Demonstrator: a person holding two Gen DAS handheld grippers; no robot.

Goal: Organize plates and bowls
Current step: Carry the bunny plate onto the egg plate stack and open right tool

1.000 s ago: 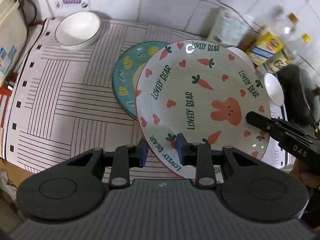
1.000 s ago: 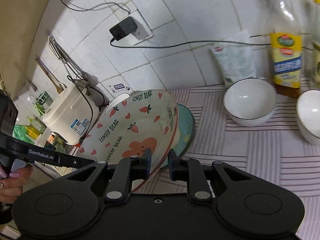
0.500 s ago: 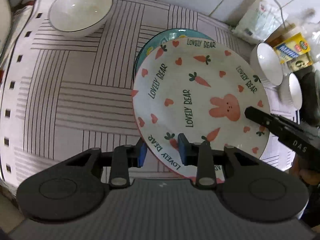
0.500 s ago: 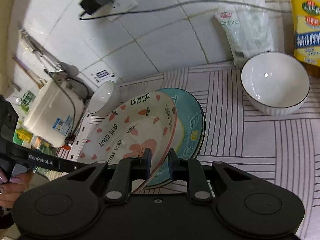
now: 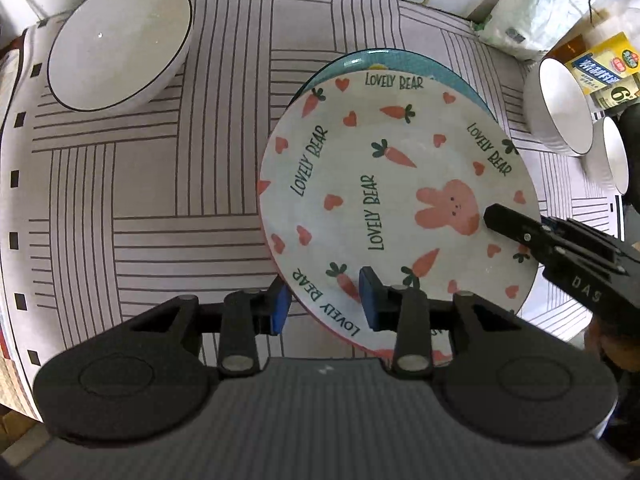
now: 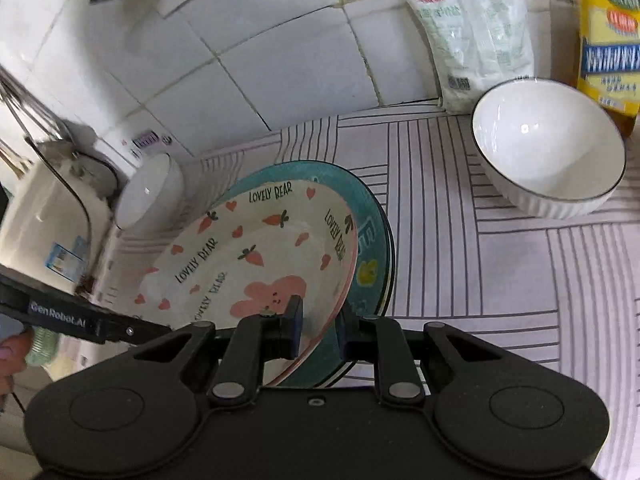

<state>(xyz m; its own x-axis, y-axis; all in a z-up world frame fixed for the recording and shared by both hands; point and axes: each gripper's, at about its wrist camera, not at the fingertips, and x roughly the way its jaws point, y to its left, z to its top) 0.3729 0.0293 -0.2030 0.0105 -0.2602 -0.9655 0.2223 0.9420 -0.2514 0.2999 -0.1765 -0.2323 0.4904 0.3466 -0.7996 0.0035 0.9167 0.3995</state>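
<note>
A white plate with a pink bunny and carrots (image 5: 380,200) (image 6: 256,264) lies tilted over a teal plate (image 5: 400,60) (image 6: 368,240) on the striped mat (image 5: 140,200). My left gripper (image 5: 323,304) straddles its near rim; the jaws are opening, and the blue pads stand a little off the rim. My right gripper (image 6: 319,330) is shut on the opposite rim beside the bunny, and its finger (image 5: 520,228) reaches in from the right in the left wrist view. Three white bowls stand around: one at the back left (image 5: 120,40) (image 6: 148,196) and two at the right (image 5: 556,108) (image 5: 612,152).
A tiled wall closes the back of the counter. A white bag (image 6: 476,32) and a yellow-labelled bottle (image 6: 608,40) stand behind the right bowl (image 6: 548,148). A rice cooker (image 6: 40,220) sits at the far left. A hand (image 6: 8,356) holds the left gripper.
Both grippers have come down and forward with the bunny plate, which now sits over the teal plate instead of beside it. The left pads have spread apart.
</note>
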